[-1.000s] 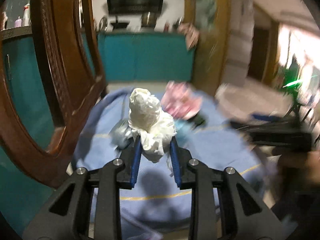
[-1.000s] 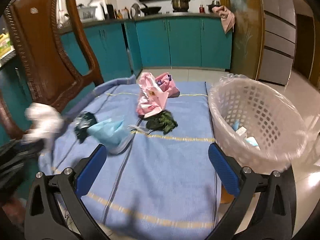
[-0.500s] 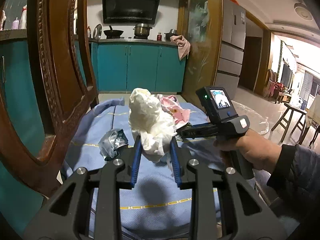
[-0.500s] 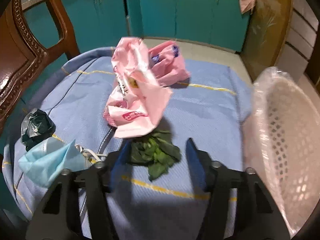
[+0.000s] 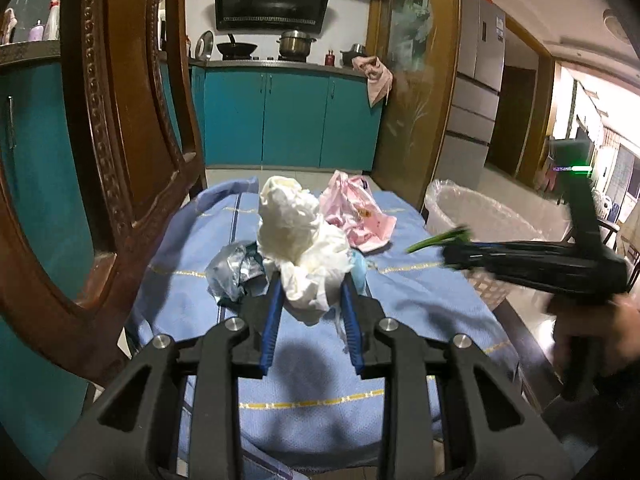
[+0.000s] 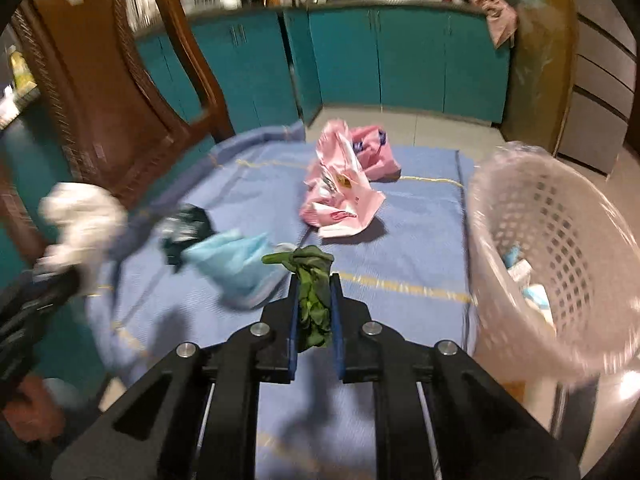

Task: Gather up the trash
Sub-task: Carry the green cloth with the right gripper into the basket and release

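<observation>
Green leaf (image 6: pixel 314 300) now lifted, right hand (image 5: pixel 600 336) blurred, basket (image 6: pixel 560 240) cut off

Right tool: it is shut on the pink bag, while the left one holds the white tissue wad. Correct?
Not quite. The right tool is shut on the green leaves, as the right wrist view shows; the pink bag lies on the cloth. The left tool does hold the white tissue wad.

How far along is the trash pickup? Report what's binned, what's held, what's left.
Binned: a few scraps already lie in the white basket. In hand: the left gripper holds a crumpled white tissue wad; the right gripper is shut on wilted green leaves. Left on the blue cloth: pink plastic bags, a blue face mask and a dark crumpled wrapper.
</observation>
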Tool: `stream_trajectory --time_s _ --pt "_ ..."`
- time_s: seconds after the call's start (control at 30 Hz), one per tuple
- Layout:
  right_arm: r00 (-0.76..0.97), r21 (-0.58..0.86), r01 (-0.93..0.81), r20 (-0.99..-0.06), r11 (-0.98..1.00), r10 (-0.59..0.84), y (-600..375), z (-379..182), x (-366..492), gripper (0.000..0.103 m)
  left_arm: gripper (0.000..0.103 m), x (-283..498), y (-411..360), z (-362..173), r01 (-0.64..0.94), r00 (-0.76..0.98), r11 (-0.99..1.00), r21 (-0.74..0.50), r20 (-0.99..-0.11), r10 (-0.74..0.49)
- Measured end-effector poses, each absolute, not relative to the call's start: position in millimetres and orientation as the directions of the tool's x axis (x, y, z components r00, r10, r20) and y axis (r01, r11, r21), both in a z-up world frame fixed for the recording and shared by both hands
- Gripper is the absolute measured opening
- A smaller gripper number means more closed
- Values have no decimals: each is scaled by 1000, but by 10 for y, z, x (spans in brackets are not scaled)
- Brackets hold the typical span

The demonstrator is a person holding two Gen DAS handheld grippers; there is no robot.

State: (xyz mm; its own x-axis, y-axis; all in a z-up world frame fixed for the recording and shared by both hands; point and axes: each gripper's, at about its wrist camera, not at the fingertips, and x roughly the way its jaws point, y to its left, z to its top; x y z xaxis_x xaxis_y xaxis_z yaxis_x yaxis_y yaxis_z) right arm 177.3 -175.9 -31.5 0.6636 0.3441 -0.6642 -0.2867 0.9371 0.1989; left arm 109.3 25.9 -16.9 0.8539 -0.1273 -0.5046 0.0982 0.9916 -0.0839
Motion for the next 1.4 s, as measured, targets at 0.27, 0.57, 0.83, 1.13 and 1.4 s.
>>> stream_trajectory --time_s 0.27,0.57,0.83,1.13,1.4 --pt "750 233 -236 -573 943 330 -1934 -168 1192 14 29 1033 173 -188 110 838 992 -57 -531 -123" --pt "737 227 -240 -589 944 330 -1903 -220 1253 14 30 1027 184 -205 94 831 994 -57 -545 -109" --pt "732 229 -246 -594 942 335 -1903 -228 1262 14 30 1028 164 -205 103 830 994 -44 -547 -110" --pt "727 229 -249 -597 941 338 -1884 -237 1264 14 30 1027 149 -208 103 827 994 -45 -552 -111" --pt "722 228 -255 -601 939 342 -1875 -245 1271 14 30 1025 148 -210 104 826 994 -45 -553 -111"
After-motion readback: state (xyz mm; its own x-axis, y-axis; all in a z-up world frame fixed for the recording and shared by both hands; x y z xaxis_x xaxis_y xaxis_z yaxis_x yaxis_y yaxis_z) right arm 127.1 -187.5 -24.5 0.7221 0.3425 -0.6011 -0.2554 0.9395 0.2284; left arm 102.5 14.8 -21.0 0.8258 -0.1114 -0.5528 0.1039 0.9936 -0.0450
